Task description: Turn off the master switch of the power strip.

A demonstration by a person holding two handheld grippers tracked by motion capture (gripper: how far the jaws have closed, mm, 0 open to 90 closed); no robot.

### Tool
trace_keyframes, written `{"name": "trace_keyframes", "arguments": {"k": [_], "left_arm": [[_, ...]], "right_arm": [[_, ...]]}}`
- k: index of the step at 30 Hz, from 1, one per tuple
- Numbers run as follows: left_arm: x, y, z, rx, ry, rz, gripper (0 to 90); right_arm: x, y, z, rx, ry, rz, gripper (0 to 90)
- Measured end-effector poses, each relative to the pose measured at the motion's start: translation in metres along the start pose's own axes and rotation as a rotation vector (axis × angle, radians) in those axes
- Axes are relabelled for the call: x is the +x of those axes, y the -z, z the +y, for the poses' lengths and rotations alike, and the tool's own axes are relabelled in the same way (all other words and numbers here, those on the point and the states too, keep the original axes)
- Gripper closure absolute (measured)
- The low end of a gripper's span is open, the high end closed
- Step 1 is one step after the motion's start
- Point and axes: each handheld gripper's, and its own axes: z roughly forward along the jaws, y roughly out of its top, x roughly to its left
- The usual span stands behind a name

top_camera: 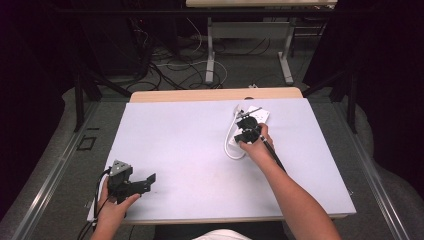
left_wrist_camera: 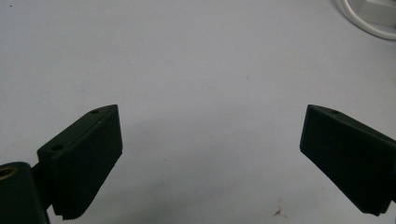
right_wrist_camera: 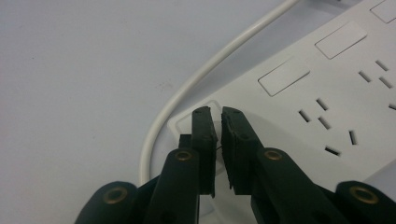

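1 white table [top_camera: 175,145]. 1 white power strip [right_wrist_camera: 327,107] on it, with 1 white cable [right_wrist_camera: 196,79]. 3 rectangular switches [right_wrist_camera: 283,77] visible on the strip in the right gripper view. 2 grippers: left gripper [top_camera: 150,181], right gripper [top_camera: 243,131].

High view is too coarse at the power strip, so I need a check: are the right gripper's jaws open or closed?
Observer: In the right gripper view, the right gripper has its jaws nearly together, with a thin slit between them and nothing held.
Operator: Where do the tips sit?
Observer: Over the raised rocker switch at the end of the power strip, beside the white cable.
Operator: And the left one?
Observer: The left gripper is wide open, with bare table between its jaws.
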Motion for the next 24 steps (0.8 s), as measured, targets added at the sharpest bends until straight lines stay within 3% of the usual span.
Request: {"name": "trace_keyframes", "arguments": {"k": [24], "left_arm": [[0.0003,0.0003,0.0001,0.0,-0.002,0.001,5.8]], "right_arm": [[-0.0021,0.0087,0.0021,-0.017,0.005,0.022,77.3]]}}
